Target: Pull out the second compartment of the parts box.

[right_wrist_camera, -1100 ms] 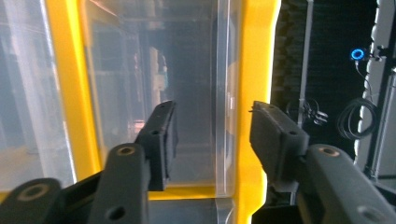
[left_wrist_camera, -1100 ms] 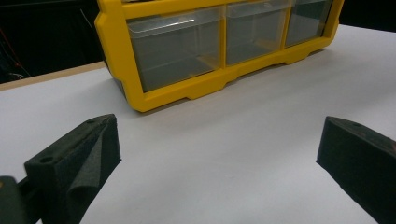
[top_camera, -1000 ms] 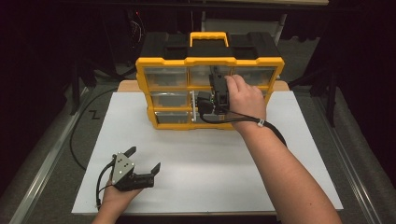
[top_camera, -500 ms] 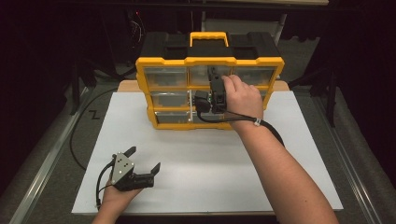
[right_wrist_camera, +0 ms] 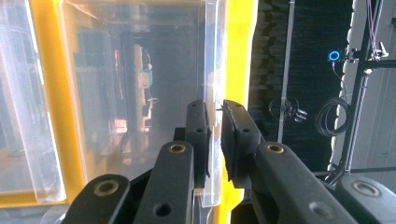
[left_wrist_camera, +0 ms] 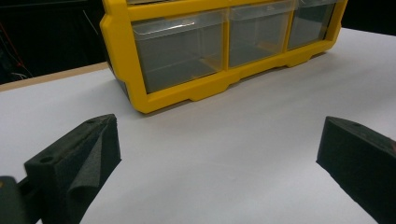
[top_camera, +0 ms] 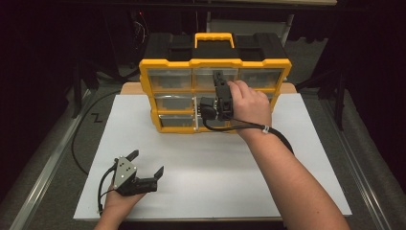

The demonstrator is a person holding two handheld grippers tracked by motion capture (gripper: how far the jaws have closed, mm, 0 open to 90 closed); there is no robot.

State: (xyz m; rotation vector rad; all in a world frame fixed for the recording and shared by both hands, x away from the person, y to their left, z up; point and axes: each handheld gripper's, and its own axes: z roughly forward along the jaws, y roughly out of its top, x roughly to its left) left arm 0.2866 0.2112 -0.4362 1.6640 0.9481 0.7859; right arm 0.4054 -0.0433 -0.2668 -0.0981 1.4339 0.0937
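my right gripper is up against the front of the yellow drawer cabinet, which stands upright at the far side of the white tabletop with its black top and yellow handle above. my right hand holds the gripper turned on its side, at the top row of clear drawers, near the middle one. in the right gripper view my fingers are clenched on a thin clear plastic edge of a drawer, one pad on each side of it, with the yellow frame just beside that edge. i cannot tell whether the drawer is pulled out at all.

my left gripper sits low at the near left of the tabletop, held in my left hand, well apart from the cabinet. its fingers are released and spread wide, with bare white tabletop between them. in the left gripper view the cabinet's bottom row of clear drawers faces me, shut in the frame. a black cable runs from the right gripper across my wrist.
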